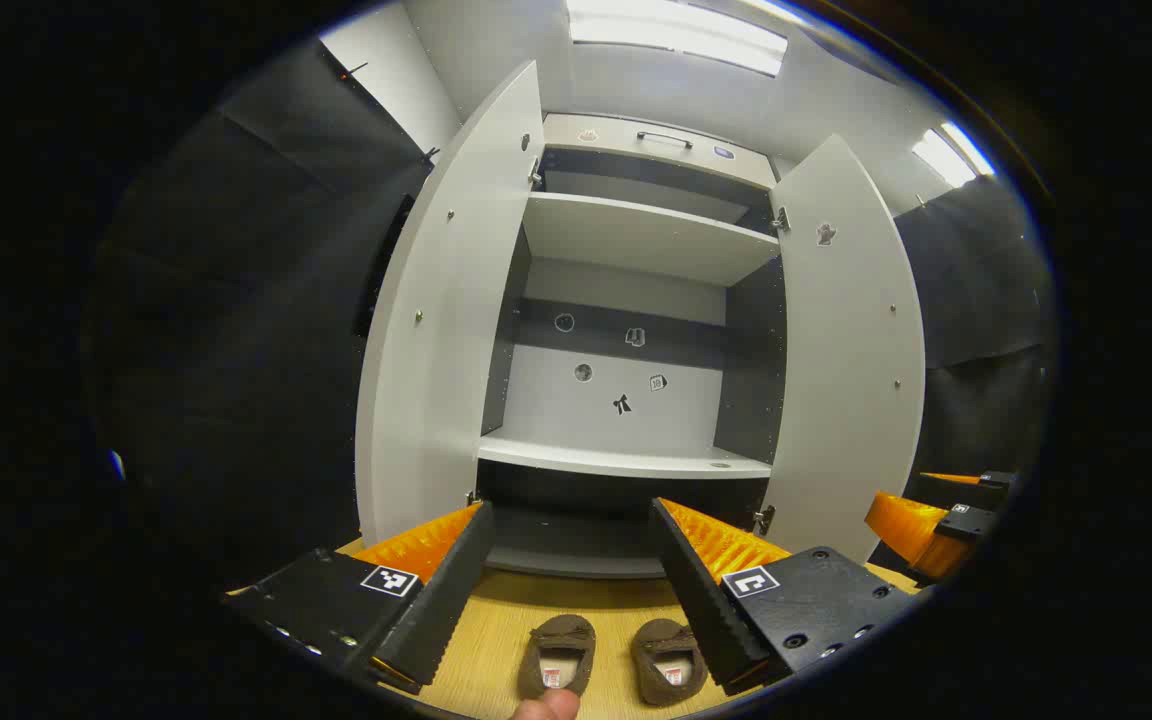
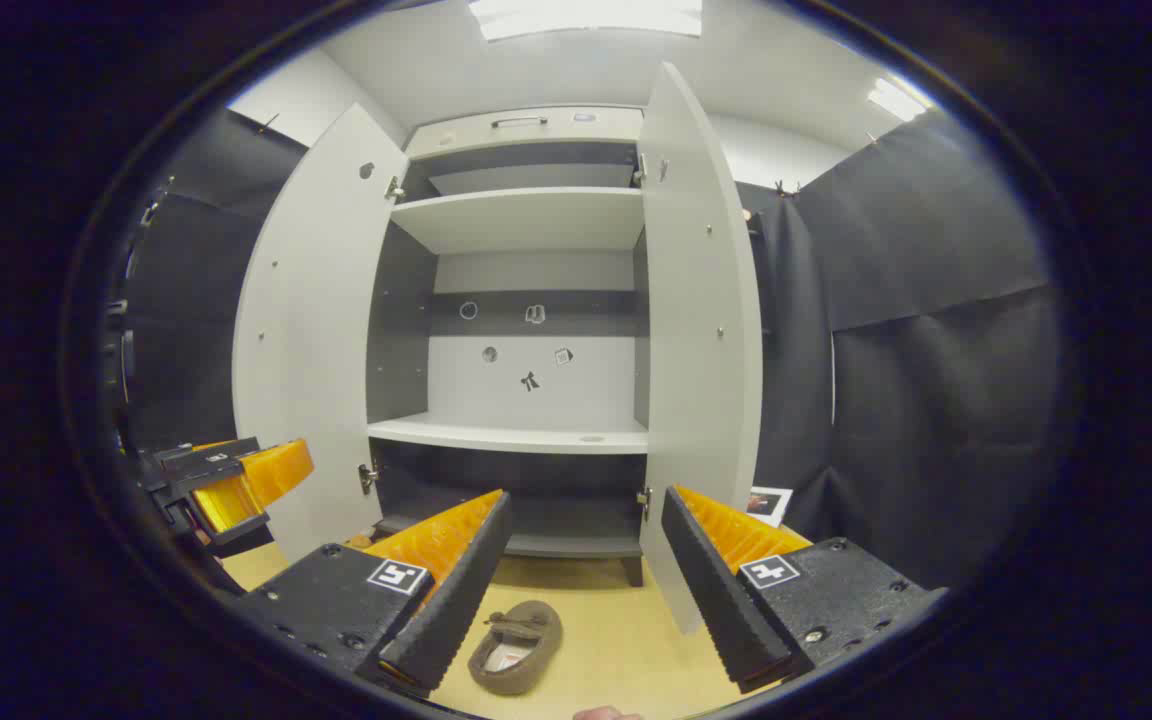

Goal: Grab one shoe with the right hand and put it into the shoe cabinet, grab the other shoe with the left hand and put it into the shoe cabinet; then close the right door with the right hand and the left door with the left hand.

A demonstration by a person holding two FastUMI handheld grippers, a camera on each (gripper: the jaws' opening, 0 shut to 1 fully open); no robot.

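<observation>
Left gripper view: both shoes [image 1: 614, 658] lie between spread fingers [image 1: 696, 590].

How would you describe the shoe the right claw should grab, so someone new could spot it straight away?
Start at the tall grey shoe cabinet with both doors open. On the wooden floor in front of it lies a pair of brown slip-on shoes, toes toward the cabinet. Take the right shoe of the two, nearer the open right door; unlike its twin, the left shoe, it sits closest to the right claw.
</observation>
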